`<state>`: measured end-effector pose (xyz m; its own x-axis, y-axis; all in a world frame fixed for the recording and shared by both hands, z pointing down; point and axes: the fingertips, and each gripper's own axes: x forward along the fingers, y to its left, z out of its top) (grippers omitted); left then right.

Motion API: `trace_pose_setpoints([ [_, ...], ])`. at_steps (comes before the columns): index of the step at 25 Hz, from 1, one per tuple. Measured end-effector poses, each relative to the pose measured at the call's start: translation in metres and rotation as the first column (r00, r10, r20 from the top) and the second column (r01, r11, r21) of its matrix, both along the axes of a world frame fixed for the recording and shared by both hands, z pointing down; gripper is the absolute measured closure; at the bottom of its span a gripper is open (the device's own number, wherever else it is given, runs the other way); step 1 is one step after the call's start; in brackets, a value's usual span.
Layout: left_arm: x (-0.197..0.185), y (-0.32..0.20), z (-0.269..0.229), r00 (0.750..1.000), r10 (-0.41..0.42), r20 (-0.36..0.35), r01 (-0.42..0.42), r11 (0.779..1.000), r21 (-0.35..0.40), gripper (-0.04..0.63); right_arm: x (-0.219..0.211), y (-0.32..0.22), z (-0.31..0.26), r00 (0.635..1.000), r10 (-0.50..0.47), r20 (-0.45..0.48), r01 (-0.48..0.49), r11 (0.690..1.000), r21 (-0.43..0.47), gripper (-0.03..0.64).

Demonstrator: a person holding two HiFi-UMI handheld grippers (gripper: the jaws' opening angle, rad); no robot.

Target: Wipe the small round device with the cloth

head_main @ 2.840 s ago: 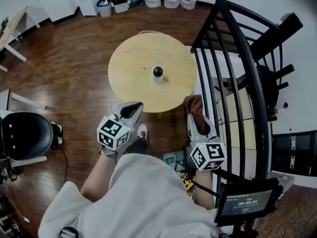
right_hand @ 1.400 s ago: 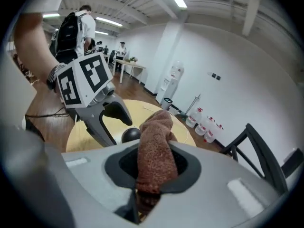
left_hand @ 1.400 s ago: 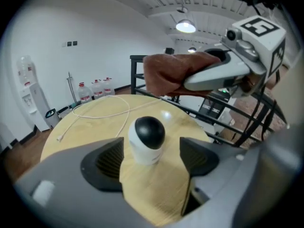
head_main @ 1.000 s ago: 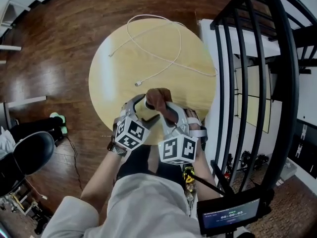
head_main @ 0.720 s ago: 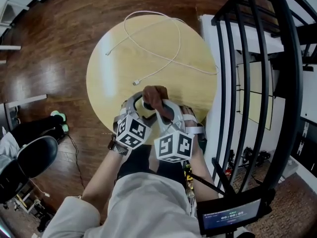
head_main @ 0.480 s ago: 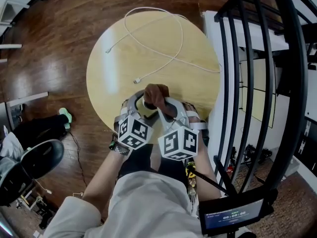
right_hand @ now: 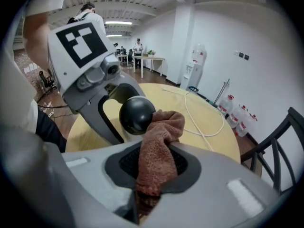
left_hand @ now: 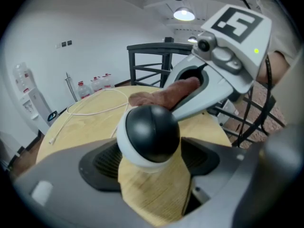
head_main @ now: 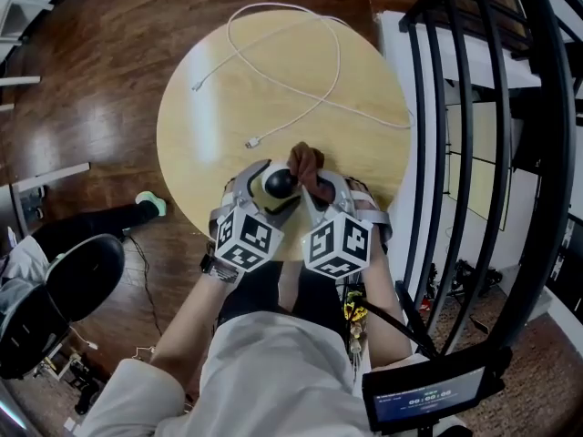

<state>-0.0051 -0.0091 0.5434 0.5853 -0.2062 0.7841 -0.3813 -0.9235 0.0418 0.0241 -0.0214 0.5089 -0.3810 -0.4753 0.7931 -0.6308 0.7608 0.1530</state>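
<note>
The small round device, a black dome on a white base, sits near the front edge of the round wooden table. My left gripper has the device between its jaws, which are closing on its sides. To the right, my right gripper is shut on a brown cloth. In the right gripper view the cloth hangs from the jaws, and its free end touches the right side of the dome. In the left gripper view the cloth lies just behind the device.
A white cable loops across the far half of the table. A black metal railing stands close on the right. A dark chair sits on the wooden floor at the lower left.
The cloth has slid off the top of the device toward its far right side, so the black dome now shows. Both grippers stay at the table's near edge.
</note>
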Motion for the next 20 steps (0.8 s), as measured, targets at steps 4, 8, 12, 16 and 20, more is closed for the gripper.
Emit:
trace_pose_setpoints([
  [4,0.000,0.001,-0.002,1.000,-0.004,0.001,0.004,1.000,-0.003,0.221,0.000,0.006,0.014,0.998,-0.037,-0.047,0.036,0.999,-0.033,0.551],
  [8,-0.003,0.001,-0.004,1.000,0.001,0.008,-0.001,1.000,0.007,0.221,-0.004,0.007,0.021,0.997,-0.057,-0.053,0.054,0.998,-0.045,0.551],
  [12,-0.001,-0.002,-0.005,1.000,0.002,0.009,-0.002,1.000,0.001,0.221,-0.001,0.006,0.037,0.992,-0.097,-0.083,0.092,0.994,-0.066,0.551],
  [16,0.000,-0.003,-0.007,1.000,0.003,0.008,-0.003,1.000,-0.002,0.221,-0.001,0.004,0.042,0.992,-0.114,-0.058,0.109,0.991,-0.081,0.551],
  [20,-0.002,-0.002,-0.004,1.000,-0.007,0.017,0.007,1.000,-0.025,0.221,0.000,0.001,0.040,0.997,-0.081,0.017,0.082,0.992,-0.093,0.551],
])
